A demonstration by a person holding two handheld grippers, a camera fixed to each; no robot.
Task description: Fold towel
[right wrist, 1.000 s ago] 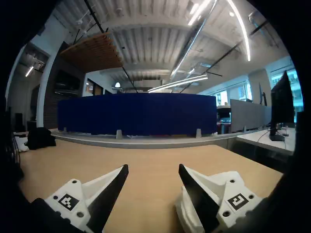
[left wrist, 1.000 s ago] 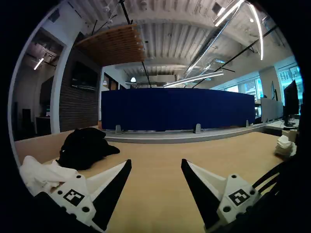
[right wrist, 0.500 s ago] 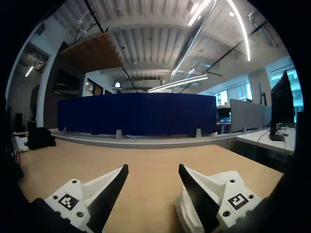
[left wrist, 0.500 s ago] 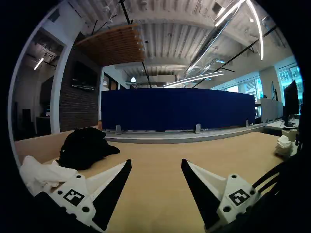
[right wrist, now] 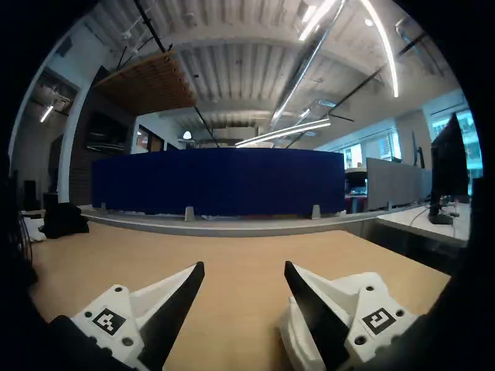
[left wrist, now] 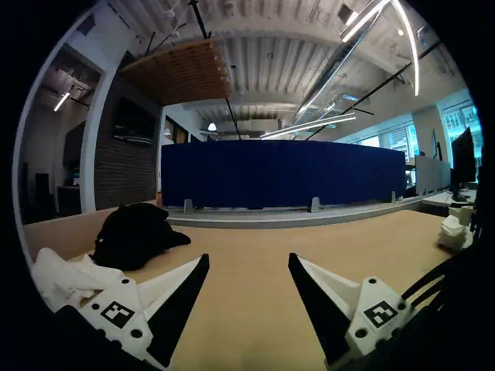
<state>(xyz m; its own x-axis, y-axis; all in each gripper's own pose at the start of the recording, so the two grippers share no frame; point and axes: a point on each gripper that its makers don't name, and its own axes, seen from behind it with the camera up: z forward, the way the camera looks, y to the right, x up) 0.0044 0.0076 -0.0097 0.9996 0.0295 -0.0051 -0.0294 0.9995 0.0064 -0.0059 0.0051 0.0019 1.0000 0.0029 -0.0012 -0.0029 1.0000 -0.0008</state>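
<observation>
A crumpled white towel [left wrist: 59, 278] lies on the wooden table [left wrist: 247, 297] at the far left of the left gripper view, just beside the left finger. My left gripper [left wrist: 248, 256] stands open low over the table with nothing between its fingers. In the right gripper view my right gripper [right wrist: 244, 264] is open as well, with bare wood between the fingers. White folded cloth [right wrist: 286, 337] shows low beside its right finger; whether they touch I cannot tell. The same white towel [right wrist: 34, 229] appears small at the far left.
A heap of black cloth [left wrist: 133, 235] lies behind the white towel, also small at left [right wrist: 62, 221]. A stack of white folded cloth [left wrist: 455, 232] sits at the table's right. A blue partition [left wrist: 278, 173] bounds the far edge. Desks with a monitor [right wrist: 447, 170] stand to the right.
</observation>
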